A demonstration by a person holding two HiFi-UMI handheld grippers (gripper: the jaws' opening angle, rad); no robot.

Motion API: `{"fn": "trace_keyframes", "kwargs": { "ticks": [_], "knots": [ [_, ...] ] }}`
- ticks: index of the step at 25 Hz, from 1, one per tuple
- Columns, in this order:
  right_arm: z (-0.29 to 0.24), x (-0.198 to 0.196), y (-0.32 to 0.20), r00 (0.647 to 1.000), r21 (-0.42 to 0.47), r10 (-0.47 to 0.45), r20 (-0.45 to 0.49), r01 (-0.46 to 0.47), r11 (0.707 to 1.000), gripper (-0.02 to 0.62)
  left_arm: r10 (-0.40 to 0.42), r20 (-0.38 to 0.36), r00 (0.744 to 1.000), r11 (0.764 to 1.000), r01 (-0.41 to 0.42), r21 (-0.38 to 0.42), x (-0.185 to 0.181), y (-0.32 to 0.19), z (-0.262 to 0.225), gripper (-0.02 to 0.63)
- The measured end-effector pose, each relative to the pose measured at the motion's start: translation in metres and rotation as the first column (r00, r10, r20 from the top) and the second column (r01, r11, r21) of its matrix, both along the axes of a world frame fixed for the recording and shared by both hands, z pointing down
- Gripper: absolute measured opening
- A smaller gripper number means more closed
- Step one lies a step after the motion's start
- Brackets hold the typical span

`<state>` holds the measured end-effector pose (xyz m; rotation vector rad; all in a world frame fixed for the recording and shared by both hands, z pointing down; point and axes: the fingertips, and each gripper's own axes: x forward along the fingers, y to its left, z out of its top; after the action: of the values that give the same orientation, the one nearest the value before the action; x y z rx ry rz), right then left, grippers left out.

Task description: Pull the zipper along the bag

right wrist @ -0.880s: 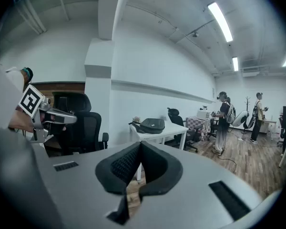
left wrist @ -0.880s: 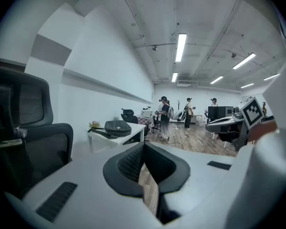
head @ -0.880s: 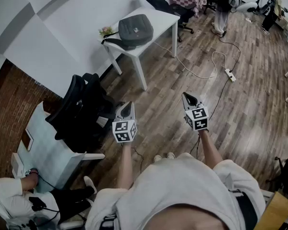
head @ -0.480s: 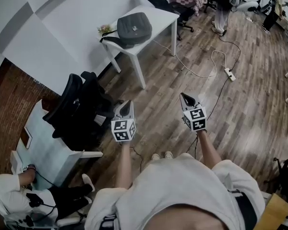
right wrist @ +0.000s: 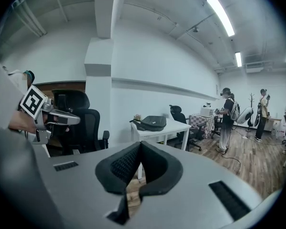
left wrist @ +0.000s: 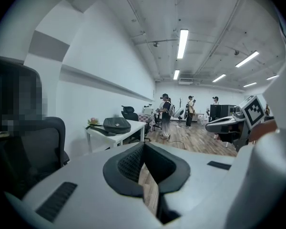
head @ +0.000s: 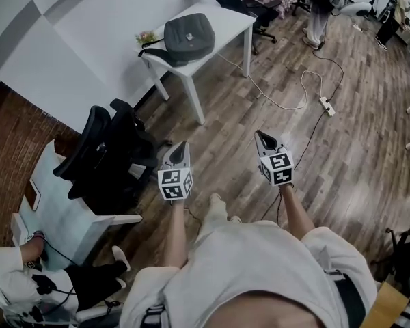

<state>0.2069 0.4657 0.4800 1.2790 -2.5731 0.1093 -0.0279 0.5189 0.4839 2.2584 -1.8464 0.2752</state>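
A dark grey bag (head: 189, 35) lies on a white table (head: 229, 20) against the far wall, well ahead of me across the wooden floor. It also shows small in the left gripper view, bag (left wrist: 116, 125), and in the right gripper view, bag (right wrist: 153, 122). My left gripper (head: 180, 149) and right gripper (head: 262, 137) are held out side by side in mid air, both shut with nothing between the jaws. The left gripper (left wrist: 144, 147) and right gripper (right wrist: 139, 145) point towards the table from a distance.
Black office chairs (head: 108, 157) and a white desk (head: 67, 217) stand at the left, with a seated person (head: 24, 279) below. A cable and power strip (head: 326, 106) lie on the floor at the right. People (head: 320, 4) stand at the back.
The person holding the grippers steps forward: a foot now shows below the grippers and the floor slides back. Both grippers stay shut and level, side by side.
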Motion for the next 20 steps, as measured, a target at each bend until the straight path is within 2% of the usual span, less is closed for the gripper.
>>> {"fn": "trace_keyframes", "kwargs": {
  "ticks": [9,20],
  "knots": [
    [0.013,-0.027,-0.083,1.000,-0.001,-0.009,-0.015,0.009,1.000,0.013,0.013,-0.012,1.000,1.000,-0.013,-0.005,-0.020,-0.085,0.018,0.026],
    [-0.001,-0.086,-0.228,0.999,-0.016,0.016,-0.049,-0.017,1.000,0.013,0.095,-0.030,0.995,0.995,-0.096,-0.018,-0.063,-0.256,0.014,0.026]
  ]
}}
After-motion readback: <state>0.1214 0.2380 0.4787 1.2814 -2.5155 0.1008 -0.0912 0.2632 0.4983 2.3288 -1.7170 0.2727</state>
